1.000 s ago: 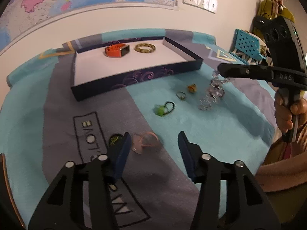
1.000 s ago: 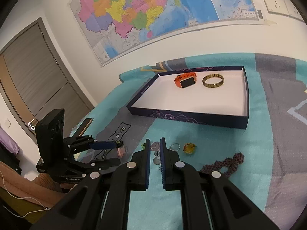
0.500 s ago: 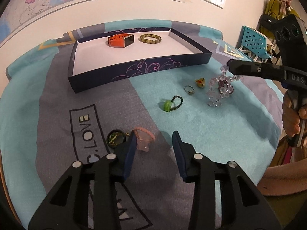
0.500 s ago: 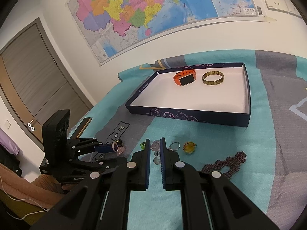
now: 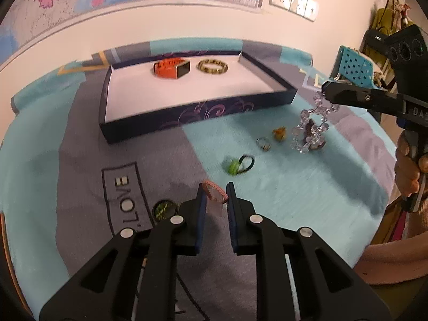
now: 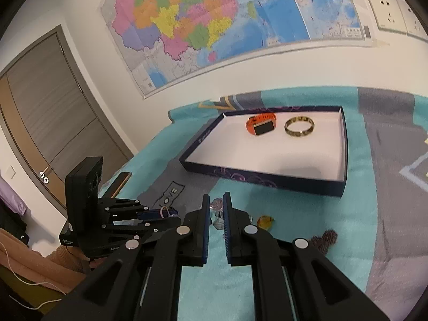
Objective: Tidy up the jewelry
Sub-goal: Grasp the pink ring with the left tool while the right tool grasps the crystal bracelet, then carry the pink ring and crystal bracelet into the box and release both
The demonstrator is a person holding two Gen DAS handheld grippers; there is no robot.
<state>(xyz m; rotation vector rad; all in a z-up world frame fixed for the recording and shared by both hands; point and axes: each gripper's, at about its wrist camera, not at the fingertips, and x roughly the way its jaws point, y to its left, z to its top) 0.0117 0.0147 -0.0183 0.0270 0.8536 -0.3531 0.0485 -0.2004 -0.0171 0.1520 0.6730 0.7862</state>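
Note:
My left gripper (image 5: 216, 190) is closing its jaws on a pink braided bracelet (image 5: 214, 190), and the pads pinch it just above the grey blanket; the right wrist view shows it too, at the left gripper (image 6: 165, 214). My right gripper (image 6: 215, 200) is shut on a clear bead bracelet (image 5: 311, 125), which dangles from its tip over the teal cloth. Behind stands a dark blue tray (image 5: 198, 112) with a white floor, holding an orange watch (image 5: 171, 69) and a gold bangle (image 5: 212, 67).
Loose on the blanket lie a green-and-black ring (image 5: 238, 164), a silver ring (image 5: 263, 144), an amber piece (image 5: 279, 133), a dark bead bracelet (image 6: 325, 239) and a round green item (image 5: 163, 210). A person's hand (image 5: 408, 171) holds the right grip. The wall runs behind the tray.
The left jaws have narrowed from wide apart onto the pink bracelet. The right gripper stays shut, with the clear beads hanging from it.

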